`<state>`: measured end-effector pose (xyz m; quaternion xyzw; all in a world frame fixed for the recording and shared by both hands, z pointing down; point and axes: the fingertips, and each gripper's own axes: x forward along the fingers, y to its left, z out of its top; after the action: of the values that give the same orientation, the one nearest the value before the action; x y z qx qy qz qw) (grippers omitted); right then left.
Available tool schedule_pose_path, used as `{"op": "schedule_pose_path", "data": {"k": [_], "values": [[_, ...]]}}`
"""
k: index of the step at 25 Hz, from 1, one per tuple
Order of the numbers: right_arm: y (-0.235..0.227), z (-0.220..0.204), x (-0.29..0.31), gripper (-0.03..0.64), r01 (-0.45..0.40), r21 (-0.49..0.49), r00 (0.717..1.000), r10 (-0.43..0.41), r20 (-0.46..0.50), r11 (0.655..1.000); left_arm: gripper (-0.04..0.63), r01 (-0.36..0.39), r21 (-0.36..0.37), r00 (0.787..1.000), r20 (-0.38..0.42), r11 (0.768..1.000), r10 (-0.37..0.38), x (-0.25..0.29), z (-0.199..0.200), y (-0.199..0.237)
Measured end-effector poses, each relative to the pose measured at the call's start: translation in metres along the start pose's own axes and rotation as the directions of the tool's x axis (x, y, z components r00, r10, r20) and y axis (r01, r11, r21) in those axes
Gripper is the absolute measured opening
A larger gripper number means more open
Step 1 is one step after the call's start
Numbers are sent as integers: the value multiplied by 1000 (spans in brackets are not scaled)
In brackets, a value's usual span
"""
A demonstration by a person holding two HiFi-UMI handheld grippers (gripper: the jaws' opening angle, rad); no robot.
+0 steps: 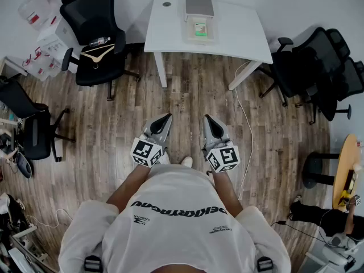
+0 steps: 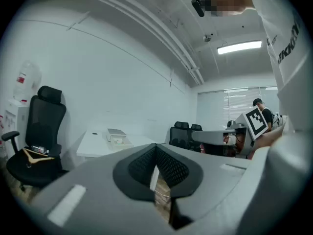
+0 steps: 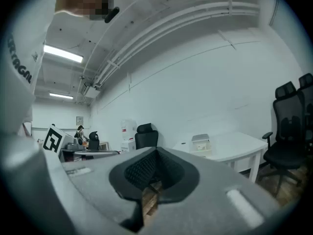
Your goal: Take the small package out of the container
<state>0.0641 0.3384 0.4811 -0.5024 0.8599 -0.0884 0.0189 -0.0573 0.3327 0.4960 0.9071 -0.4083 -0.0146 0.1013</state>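
Note:
A clear container point(image 1: 187, 37) lies on the white table point(image 1: 242, 36) at the far side of the room, with a small package point(image 1: 200, 28) with a green label inside it and a grey box point(image 1: 199, 5) just behind. The left gripper view shows the container point(image 2: 119, 139) far off, and so does the right gripper view, where the container point(image 3: 201, 144) is small. My left gripper point(image 1: 165, 119) and right gripper point(image 1: 208, 120) are held level side by side over the wooden floor, well short of the table. Both are shut, left gripper point(image 2: 156, 149) and right gripper point(image 3: 156, 153), with nothing between the jaws.
A black office chair point(image 1: 96, 38) with a hanger and a bottle on its seat stands left of the table. More black chairs point(image 1: 318, 67) crowd the right side and another chair point(image 1: 28, 127) the left. A white cable point(image 1: 248, 135) trails across the floor.

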Motion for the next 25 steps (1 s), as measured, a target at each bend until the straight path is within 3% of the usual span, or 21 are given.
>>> {"op": "schedule_pose_path", "data": {"k": [17, 25], "values": [[-16, 9, -29, -2, -27, -27, 999, 28, 43, 999, -2, -24, 46, 1000, -7, 999, 25, 13, -3, -39], [-26, 7, -44, -2, -44, -6, 997, 44, 57, 999, 0, -88, 54, 996, 28, 995, 87, 13, 2, -55]]}}
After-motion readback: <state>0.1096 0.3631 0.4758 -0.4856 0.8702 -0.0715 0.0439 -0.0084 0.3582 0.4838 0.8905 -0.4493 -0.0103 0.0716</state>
